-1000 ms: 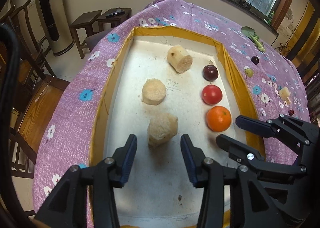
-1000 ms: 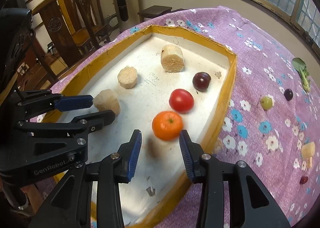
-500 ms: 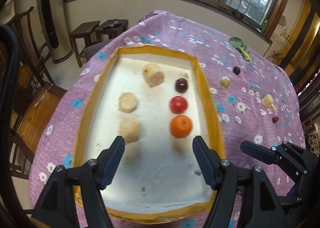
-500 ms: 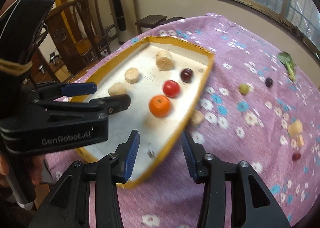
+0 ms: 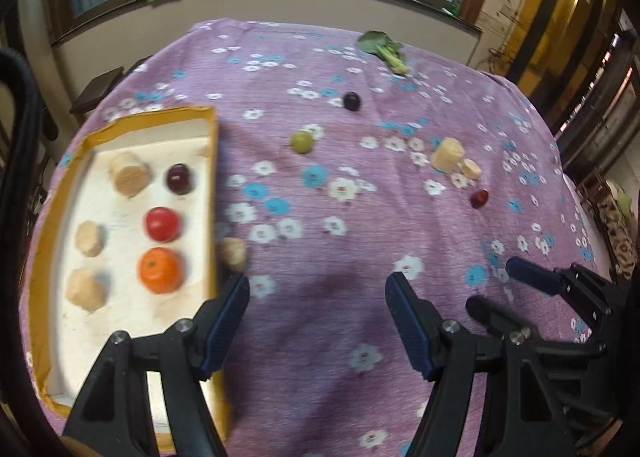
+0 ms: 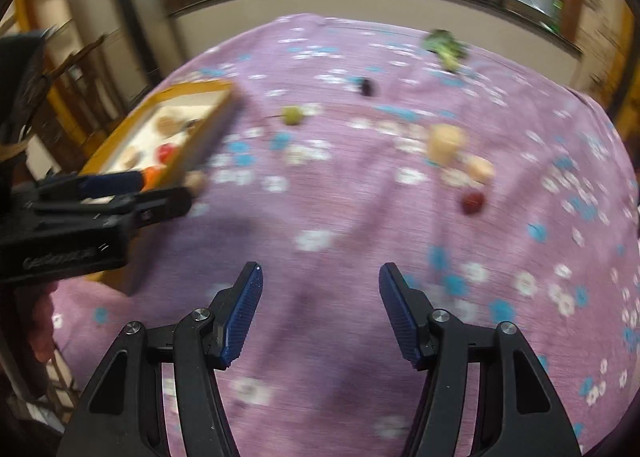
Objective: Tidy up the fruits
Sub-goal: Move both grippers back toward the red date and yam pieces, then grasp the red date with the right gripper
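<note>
While both of our grippers sit over the bare purple flowered cloth on the bench (image 5: 320, 337), we judge ourselves between placements: the shallow white tray with the yellow cardboard rim (image 5: 214, 185) already carries a round orange (image 5: 161, 270), a red tomato-like fruit (image 5: 162, 223), a dark plum (image 5: 179, 178) and three pale beige cut chunks, and more pieces lie loose on the cloth. Those loose pieces are a small green fruit (image 5: 301, 141), a dark purple fruit (image 5: 352, 101), a small red fruit (image 5: 479, 198), a pair of pale beige chunks (image 5: 448, 155) and one more pale chunk (image 5: 235, 253) lying just outside the tray's rim. The left gripper (image 5: 318, 323) has its fingers (image 5: 226, 317) parted and released, with nothing between them. The right gripper (image 6: 320, 315) has just been opening, its fingers (image 6: 242, 317) apart over cloth alone, holding nothing. We reckon the next move calls for choosing one loose fruit, bringing parted fingers down on either side of it, and closing gently enough that a round fruit does not roll away. The right wrist view is blurred, so small details there are hard to tell.
</note>
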Demonstrator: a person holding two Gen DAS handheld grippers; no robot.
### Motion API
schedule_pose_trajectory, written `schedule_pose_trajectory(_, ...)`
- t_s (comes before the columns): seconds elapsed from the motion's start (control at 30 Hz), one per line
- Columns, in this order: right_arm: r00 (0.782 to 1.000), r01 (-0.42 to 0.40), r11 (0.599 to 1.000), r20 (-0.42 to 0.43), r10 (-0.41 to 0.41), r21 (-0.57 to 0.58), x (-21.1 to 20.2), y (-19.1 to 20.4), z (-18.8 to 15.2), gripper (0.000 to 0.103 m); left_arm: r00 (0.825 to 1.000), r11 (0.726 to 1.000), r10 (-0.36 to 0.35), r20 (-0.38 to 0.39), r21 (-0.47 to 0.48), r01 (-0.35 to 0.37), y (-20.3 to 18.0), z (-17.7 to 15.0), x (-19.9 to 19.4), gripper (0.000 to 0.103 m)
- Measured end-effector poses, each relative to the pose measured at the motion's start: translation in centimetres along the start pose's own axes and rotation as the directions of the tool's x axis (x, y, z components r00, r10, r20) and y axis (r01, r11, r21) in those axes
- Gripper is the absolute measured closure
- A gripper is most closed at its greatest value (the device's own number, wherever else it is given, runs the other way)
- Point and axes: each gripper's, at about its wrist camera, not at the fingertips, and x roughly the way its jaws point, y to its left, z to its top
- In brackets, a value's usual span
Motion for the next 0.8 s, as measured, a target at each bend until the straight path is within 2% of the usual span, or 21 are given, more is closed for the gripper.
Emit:
schedule_pose_trajectory(0.13, 0.999, 0.037, 0.998, 0.030, -0.038, 0.050, 0.2, -4.6, 1.0, 0.043, 1.000, 0.999, -0.008, -0.022, 0.038, 0.009, -2.6, 0.8, 1.3, 0.030)
schedule_pose_trajectory(0.33, 0.997, 0.005, 0.995, 0.072, -0.012, 0.098, 2.5, -9.3, 3.7, 0.043, 1.000, 0.999, -0.001, -0.030, 0.044, 0.003, -4.2, 2.0, 2.6, 0.030)
schedule_pose_trajectory(0.47, 0.999, -0.023, 0.997, 0.045, 0.020, 0.072, 4.8, -10.0, 4.1, 0.044, 0.999, 0.999, 0.016, -0.030, 0.049, -0.015, -4.7, 2.7, 3.3, 0.030)
schedule_pose_trajectory(0.57, 0.999, -0.047, 0.996, 0.031, 0.045, 0.077, 5.7, -10.4, 3.9, 0.059, 0.999, 0.999, 0.018, -0.031, 0.047, -0.016, -4.9, 3.1, 3.7, 0.030)
schedule_pose_trajectory(0.8, 0.999, -0.043, 0.997, 0.005, 0.043, 0.058, 6.8, -11.3, 3.8, 0.064, 1.000, 0.998, 0.019, -0.024, 0.065, -0.018, -6.2, 4.9, 4.9, 0.030)
